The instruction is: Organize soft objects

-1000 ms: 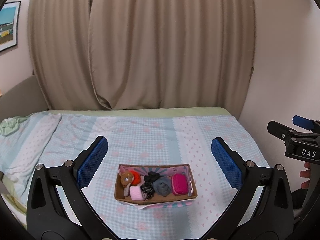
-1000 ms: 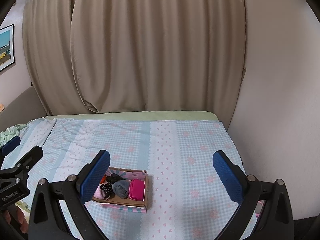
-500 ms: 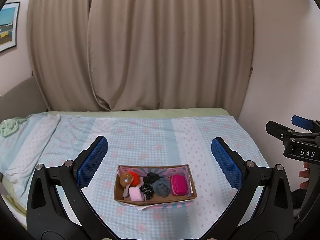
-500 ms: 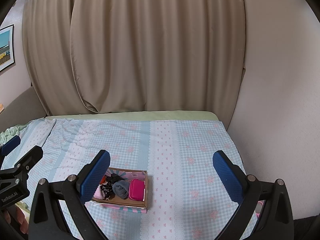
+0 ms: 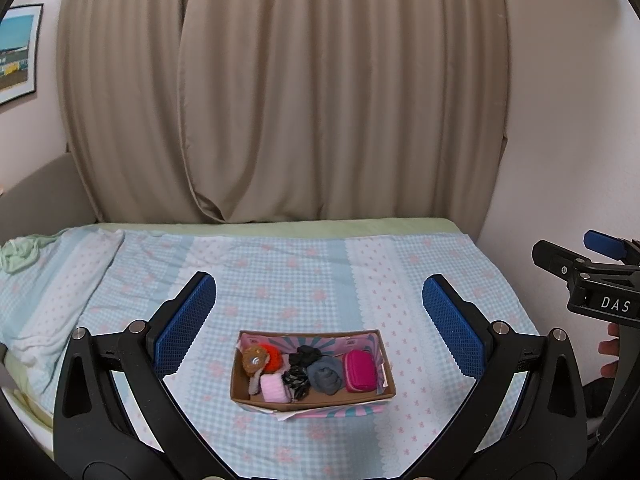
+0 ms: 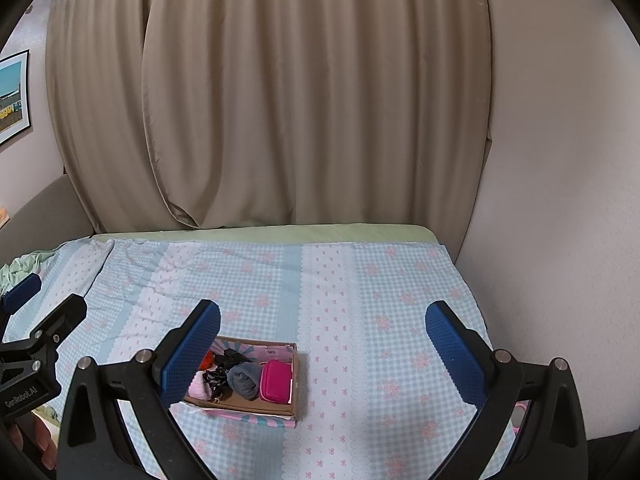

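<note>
A shallow cardboard box (image 5: pixel 386 376) with pink-striped lining sits on the bed; it also shows in the right wrist view (image 6: pixel 294 380). Inside lie several soft items: a brown and red plush (image 5: pixel 262 358), a pink roll (image 5: pixel 274 387), black scrunchies (image 5: pixel 301 368), a grey sock ball (image 5: pixel 326 374) and a magenta pouch (image 5: pixel 360 371). My left gripper (image 5: pixel 318 320) is open and empty, held above and in front of the box. My right gripper (image 6: pixel 320 344) is open and empty, to the right of the box; its left finger (image 6: pixel 192 354) hides the box's left end.
The bed (image 5: pixel 320 272) has a blue checked sheet with pink flowers. Beige curtains (image 5: pixel 320 100) hang behind it. A wall (image 6: pixel 560 200) bounds the bed on the right. A rumpled green cloth (image 5: pixel 20 254) lies at the far left. A framed picture (image 5: pixel 16 52) hangs left.
</note>
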`<state>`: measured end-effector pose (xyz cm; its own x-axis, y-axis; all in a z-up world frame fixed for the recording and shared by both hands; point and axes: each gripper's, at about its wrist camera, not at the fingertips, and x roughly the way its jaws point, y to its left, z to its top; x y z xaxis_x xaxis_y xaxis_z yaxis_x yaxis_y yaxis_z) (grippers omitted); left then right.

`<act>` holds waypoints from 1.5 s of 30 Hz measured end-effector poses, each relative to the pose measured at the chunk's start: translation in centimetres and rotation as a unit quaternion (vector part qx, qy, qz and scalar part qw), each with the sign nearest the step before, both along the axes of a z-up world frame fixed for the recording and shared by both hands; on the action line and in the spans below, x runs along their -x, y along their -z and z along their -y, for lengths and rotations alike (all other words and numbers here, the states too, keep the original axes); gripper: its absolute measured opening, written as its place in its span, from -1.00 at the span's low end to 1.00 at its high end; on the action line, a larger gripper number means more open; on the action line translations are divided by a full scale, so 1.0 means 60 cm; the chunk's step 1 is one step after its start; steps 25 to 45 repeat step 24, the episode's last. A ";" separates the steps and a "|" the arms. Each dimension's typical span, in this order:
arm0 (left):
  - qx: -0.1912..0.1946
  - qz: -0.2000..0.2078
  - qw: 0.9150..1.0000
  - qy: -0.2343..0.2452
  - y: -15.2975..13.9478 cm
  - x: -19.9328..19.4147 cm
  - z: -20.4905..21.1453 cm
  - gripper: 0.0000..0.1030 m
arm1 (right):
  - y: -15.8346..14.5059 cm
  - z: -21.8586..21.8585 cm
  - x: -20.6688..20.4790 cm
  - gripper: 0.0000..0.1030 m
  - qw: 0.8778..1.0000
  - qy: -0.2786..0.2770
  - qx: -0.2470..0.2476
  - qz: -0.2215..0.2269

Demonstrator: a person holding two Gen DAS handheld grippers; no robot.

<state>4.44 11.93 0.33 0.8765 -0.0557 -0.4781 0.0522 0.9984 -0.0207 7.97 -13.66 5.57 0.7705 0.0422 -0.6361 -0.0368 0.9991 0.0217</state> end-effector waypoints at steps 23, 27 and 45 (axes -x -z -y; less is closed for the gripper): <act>-0.023 0.032 0.999 0.009 0.000 0.011 0.016 1.00 | 0.003 -0.010 -0.005 0.99 1.000 -0.003 0.003 -0.009; -0.024 0.035 0.999 0.008 0.000 0.012 0.017 1.00 | 0.004 -0.012 -0.008 0.99 1.000 -0.004 0.004 -0.011; -0.024 0.035 0.999 0.008 0.000 0.012 0.017 1.00 | 0.004 -0.012 -0.008 0.99 1.000 -0.004 0.004 -0.011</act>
